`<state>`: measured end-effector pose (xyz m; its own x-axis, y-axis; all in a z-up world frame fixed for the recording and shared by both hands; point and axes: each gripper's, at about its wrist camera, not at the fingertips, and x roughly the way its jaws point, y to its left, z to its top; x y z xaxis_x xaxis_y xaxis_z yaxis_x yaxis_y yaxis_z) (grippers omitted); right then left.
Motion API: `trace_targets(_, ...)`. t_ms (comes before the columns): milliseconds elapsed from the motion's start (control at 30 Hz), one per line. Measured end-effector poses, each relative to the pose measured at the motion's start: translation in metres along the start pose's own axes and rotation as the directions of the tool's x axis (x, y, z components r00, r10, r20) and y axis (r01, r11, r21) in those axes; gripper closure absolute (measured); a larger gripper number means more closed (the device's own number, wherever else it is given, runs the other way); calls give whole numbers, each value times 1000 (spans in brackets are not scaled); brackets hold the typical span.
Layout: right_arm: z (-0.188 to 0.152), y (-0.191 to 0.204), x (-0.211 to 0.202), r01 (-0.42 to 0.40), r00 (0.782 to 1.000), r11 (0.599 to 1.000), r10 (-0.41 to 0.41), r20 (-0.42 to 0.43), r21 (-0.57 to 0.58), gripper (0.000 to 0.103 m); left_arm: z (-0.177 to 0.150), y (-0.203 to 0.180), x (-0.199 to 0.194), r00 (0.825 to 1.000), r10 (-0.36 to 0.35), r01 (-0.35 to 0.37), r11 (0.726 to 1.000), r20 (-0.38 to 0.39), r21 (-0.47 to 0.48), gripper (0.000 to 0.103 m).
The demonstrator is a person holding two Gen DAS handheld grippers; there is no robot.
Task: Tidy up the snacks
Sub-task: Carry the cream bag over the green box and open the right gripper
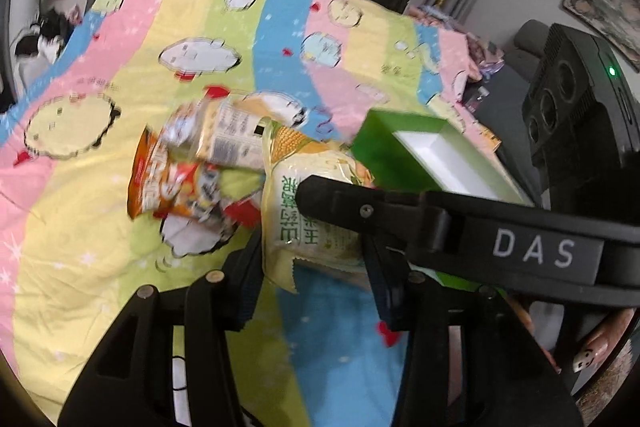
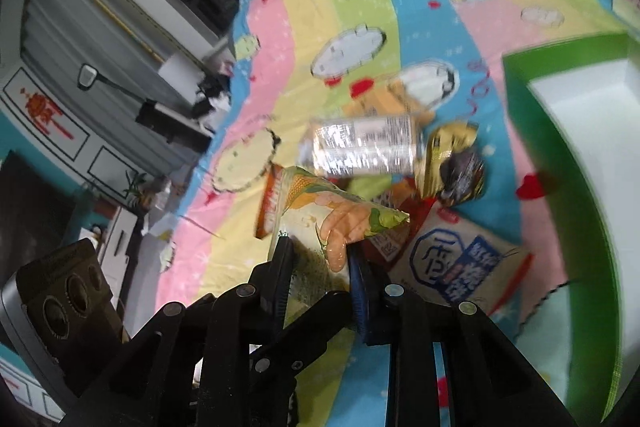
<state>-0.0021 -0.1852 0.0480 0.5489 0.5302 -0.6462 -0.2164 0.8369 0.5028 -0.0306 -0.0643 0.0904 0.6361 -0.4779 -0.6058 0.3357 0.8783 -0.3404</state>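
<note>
A yellow-green corn snack bag hangs just above the striped bedspread. My left gripper is shut on its lower edge. The right gripper's black finger crosses in from the right onto the same bag. In the right wrist view my right gripper is shut on the corn snack bag. Other snacks lie in a pile behind it: an orange bag, a white-label packet, a dark and yellow bag and a blue-and-white cracker bag. A green box with a white inside lies open to the right.
The green box fills the right side of the right wrist view. A black-and-white shape sits at the bed's far left edge. Dark windows and grey cabinets stand beyond the bed. A fingernail shows at lower right.
</note>
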Motion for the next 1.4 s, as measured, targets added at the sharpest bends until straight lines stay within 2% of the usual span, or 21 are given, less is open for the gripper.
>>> trace_targets(200, 6, -3, -52, 27, 995, 999, -25, 100, -17, 74, 18, -38, -11, 998, -60, 58, 997, 35, 58, 58)
trace_targets(367, 11, -23, -99, 55, 978, 998, -58, 200, 17, 74, 30, -79, -7, 991, -127, 121, 985, 45, 120, 58)
trace_targets(600, 15, -59, -138, 117, 954, 988, -140, 266, 101, 73, 40, -133, 20, 982, -189, 188, 964, -18, 190, 58)
trace_targets(900, 18, -114, -147, 203, 948, 956, -246, 201, 212, 73, 36, -161, 70, 955, -243, 271, 947, -168, 171, 59)
trace_targets(1033, 16, -134, -145, 214, 952, 946, -258, 167, 242, 70, 31, -168, 89, 946, -235, 276, 946, -224, 171, 59)
trace_targets(1133, 16, -146, -138, 239, 955, 936, -275, 115, 258, 70, 28, -166, 104, 931, -229, 278, 949, -285, 146, 58)
trace_targets(1400, 12, -175, -122, 239, 966, 920, -259, 24, 311, 70, 20, -171, 133, 901, -181, 247, 961, -393, 123, 58)
